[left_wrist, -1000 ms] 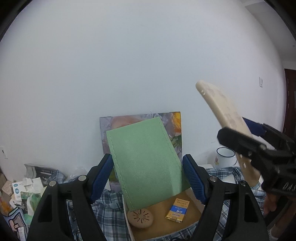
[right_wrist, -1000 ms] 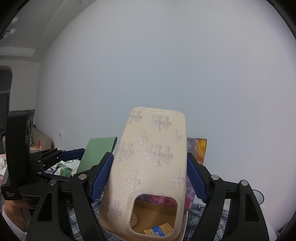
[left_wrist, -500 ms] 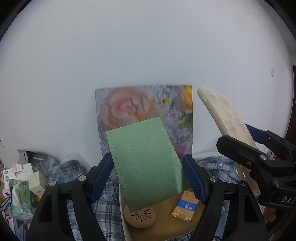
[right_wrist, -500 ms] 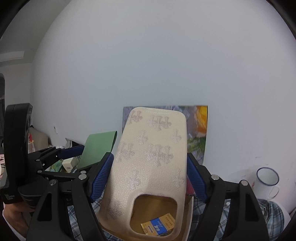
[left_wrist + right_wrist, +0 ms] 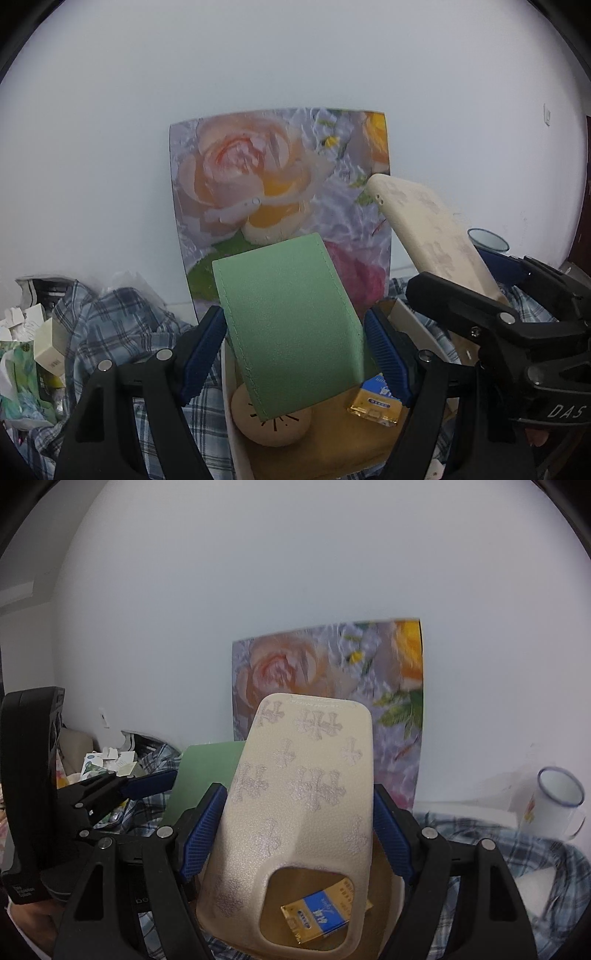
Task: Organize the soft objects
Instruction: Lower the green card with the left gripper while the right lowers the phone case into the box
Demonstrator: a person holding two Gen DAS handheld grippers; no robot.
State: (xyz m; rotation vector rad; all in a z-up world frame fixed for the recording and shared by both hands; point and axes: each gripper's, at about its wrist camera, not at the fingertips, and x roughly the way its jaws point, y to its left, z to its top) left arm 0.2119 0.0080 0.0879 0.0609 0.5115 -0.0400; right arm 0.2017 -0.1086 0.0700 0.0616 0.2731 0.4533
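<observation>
White tray holds a round tan disc and blue-gold packet.

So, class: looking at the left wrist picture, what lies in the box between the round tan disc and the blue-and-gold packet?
The lower edge of the green wallet, clamped in the left gripper, hangs between the disc and packet; below it, bare box floor.
</observation>
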